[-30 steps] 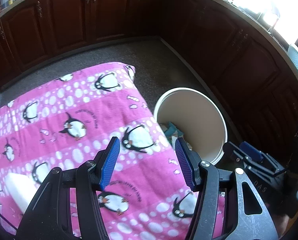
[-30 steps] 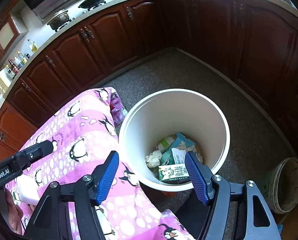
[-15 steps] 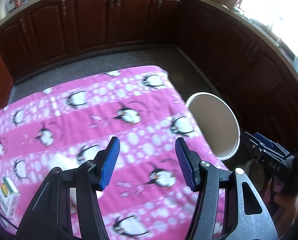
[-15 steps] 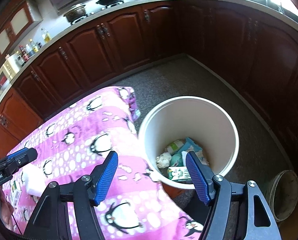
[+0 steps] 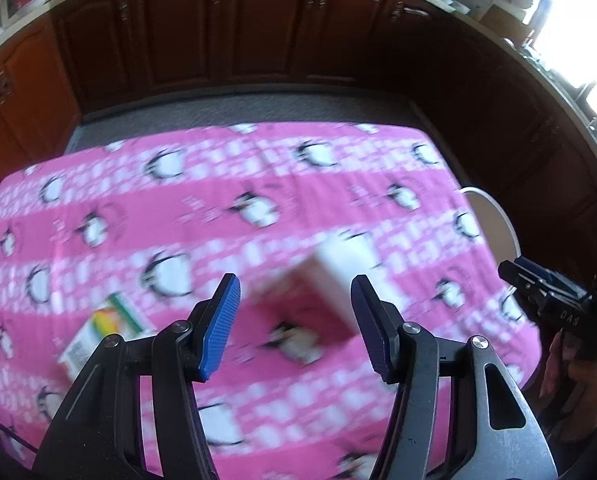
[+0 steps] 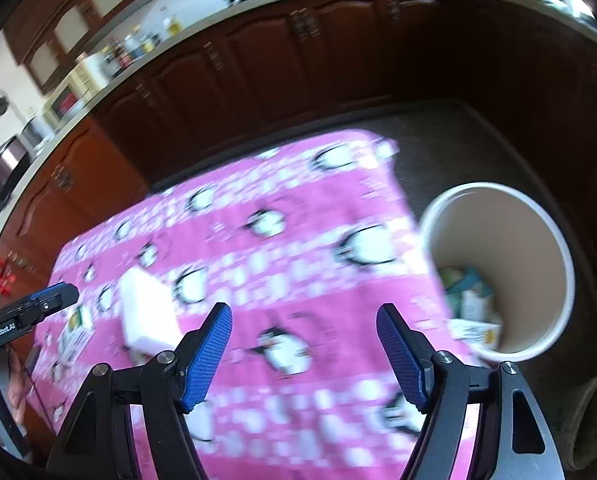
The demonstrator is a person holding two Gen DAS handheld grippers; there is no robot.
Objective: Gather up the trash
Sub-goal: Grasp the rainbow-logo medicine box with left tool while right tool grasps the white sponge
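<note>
Pink penguin cloth carries a blurred, seemingly white box mid-table beneath the empty, parted left gripper, so a descent comes next, while the empty right gripper is opening beside the bin.

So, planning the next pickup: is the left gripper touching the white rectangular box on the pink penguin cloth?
Apart. In the left wrist view the left gripper hangs open above the white box.

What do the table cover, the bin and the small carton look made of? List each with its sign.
Table cover: soft fabric, likely fleece; matte, printed penguins, draped over the edge.
Bin: probably plastic; smooth cream wall, thin even rim.
Small carton: printed paperboard, judging by its flat faces and colour print; blur leaves the finish open.
</note>
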